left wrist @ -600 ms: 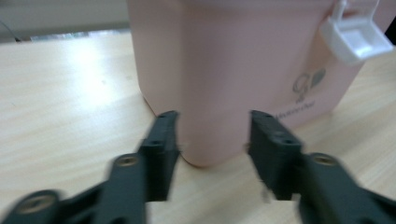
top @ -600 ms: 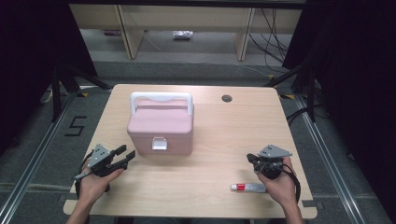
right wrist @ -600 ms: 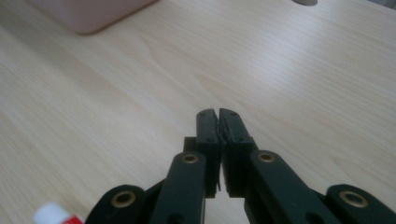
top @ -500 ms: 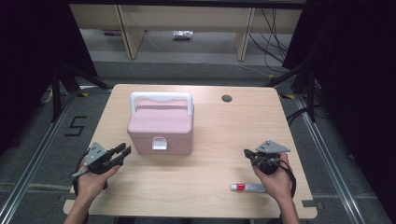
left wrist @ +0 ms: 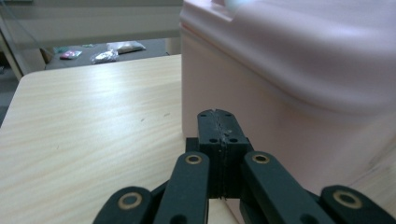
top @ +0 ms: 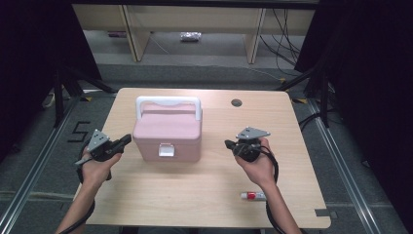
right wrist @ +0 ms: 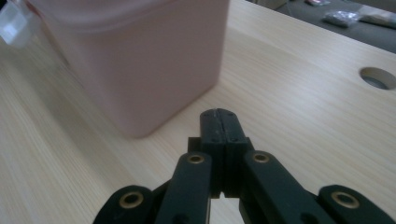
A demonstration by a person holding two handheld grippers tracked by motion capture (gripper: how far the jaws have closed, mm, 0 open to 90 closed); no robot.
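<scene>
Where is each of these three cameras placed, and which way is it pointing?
High view: fixed above the person's side, looking forward and down on the table; both forearms, left gripper and right gripper show.
Left gripper view: rides the left gripper, looking along its shut jaws at the pink box.
Right gripper view: rides the right gripper, shut jaws facing the box's corner.
Shared: the pink box and the wooden tabletop appear in all three.
</scene>
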